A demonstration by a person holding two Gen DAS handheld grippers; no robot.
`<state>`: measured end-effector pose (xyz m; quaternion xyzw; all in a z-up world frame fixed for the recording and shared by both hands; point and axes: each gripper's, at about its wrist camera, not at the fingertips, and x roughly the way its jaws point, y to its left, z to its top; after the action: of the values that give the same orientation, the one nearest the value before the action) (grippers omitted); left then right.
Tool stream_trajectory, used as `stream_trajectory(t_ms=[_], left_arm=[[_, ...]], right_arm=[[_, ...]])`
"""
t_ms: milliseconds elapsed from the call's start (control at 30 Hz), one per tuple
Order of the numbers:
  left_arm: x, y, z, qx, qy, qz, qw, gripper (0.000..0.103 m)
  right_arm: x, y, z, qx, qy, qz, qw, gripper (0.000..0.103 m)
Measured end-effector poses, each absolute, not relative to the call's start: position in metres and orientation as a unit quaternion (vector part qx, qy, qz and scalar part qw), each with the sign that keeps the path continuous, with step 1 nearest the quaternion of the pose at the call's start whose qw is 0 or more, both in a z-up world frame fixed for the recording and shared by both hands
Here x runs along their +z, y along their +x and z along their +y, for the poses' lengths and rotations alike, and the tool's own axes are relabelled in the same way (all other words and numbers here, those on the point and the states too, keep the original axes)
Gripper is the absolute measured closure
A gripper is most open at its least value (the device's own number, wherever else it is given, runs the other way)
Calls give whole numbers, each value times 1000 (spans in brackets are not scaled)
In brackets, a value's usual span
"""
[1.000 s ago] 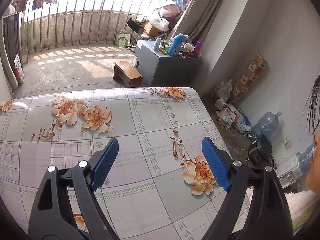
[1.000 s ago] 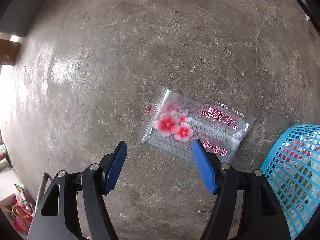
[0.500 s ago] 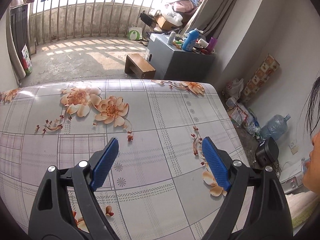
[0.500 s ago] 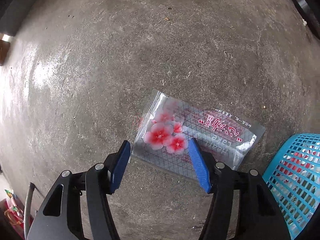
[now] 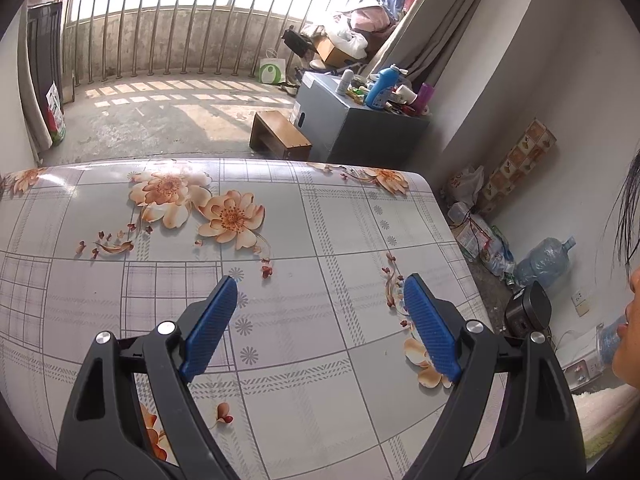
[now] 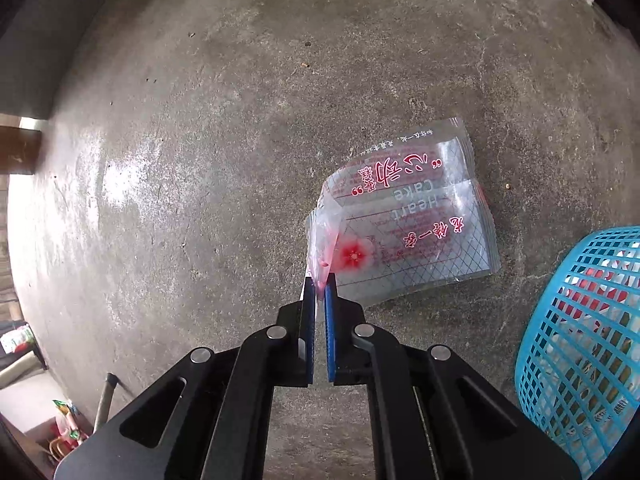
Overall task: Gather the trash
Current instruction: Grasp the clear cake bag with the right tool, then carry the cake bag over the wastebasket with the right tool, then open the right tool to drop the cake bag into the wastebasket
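Your right tongs [image 6: 319, 285] are clenched on the near edge of the clear wrapper [image 6: 404, 220] lying on the floor, your left tongs [image 5: 320, 312] hang released over the worktop [image 5: 120, 280], so next carry it to the blue basket [image 6: 580, 340] just beside.

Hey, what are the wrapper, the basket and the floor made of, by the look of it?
Wrapper: thin clear plastic film, glossy, printed red; it creases and bends where the right gripper pinches it. Basket: likely moulded plastic, bright blue open lattice. Floor: bare concrete by its look, grey, mottled, faintly shiny.
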<state>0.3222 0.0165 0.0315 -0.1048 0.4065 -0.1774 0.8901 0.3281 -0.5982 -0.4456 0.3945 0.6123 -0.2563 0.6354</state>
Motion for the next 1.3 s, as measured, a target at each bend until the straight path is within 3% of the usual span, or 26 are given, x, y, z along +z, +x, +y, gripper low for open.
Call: stream_trajectory(t_ms=[167, 333, 467, 567, 667, 867, 1067, 1200, 1300], left_arm=[[41, 311, 18, -186, -110, 390, 895, 22], [57, 293, 17, -202, -107, 364, 903, 22], [65, 281, 16, -222, -116, 351, 902, 22], [71, 273, 12, -237, -123, 345, 900, 22], [74, 264, 8, -253, -129, 340, 897, 22], [84, 244, -2, -270, -125, 334, 894, 22], [98, 224, 1, -265, -113, 325, 901, 22], [106, 213, 5, -264, -109, 315, 905, 22], [109, 207, 6, -269, -111, 314, 904, 22]], right_arm=[[-370, 331, -591, -210, 394, 573, 687, 99], [-252, 305, -553, -163, 345, 516, 767, 99], [-159, 242, -540, -175, 275, 476, 817, 99], [-124, 183, -545, -209, 230, 477, 822, 99], [-130, 141, -555, -240, 195, 512, 801, 99], [-218, 123, -588, -246, 159, 608, 738, 99], [-252, 131, -615, -226, 253, 613, 714, 94], [-248, 130, -608, -216, 267, 611, 713, 75], [-240, 130, -604, -215, 259, 609, 718, 67]])
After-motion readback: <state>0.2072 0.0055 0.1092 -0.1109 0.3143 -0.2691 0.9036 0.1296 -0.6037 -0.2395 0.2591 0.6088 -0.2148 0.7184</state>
